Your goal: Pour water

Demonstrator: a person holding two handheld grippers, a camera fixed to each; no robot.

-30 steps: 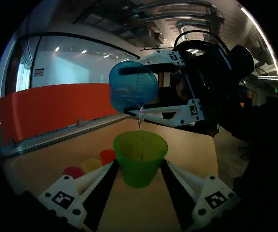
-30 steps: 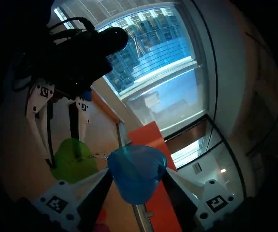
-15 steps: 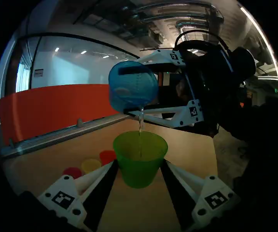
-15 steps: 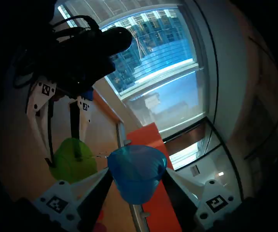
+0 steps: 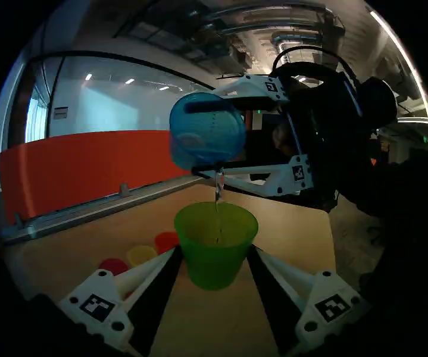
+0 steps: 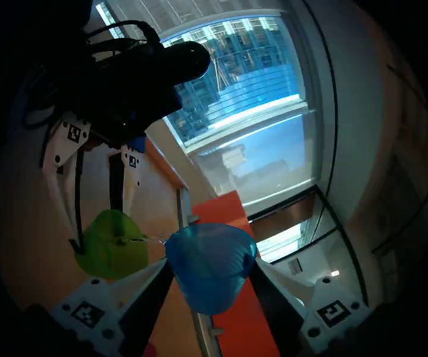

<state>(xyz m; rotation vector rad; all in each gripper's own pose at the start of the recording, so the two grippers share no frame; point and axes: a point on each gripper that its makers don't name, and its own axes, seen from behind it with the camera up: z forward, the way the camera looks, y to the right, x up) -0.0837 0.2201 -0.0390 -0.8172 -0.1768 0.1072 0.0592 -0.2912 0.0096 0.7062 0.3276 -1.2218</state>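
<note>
Left gripper (image 5: 216, 262): both fingers clamped on upright green cup (image 5: 216, 250), wooden table (image 5: 285, 223) beneath. Right gripper (image 6: 211, 271): both fingers clamped on blue cup (image 6: 211, 279), tipped just above green cup's rim; thin water stream (image 5: 217, 189) falling in. Three small coloured cups (image 5: 140, 254) on table, left of green cup

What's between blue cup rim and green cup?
A thin water stream from the blue cup into the green cup, in the left gripper view.
</note>
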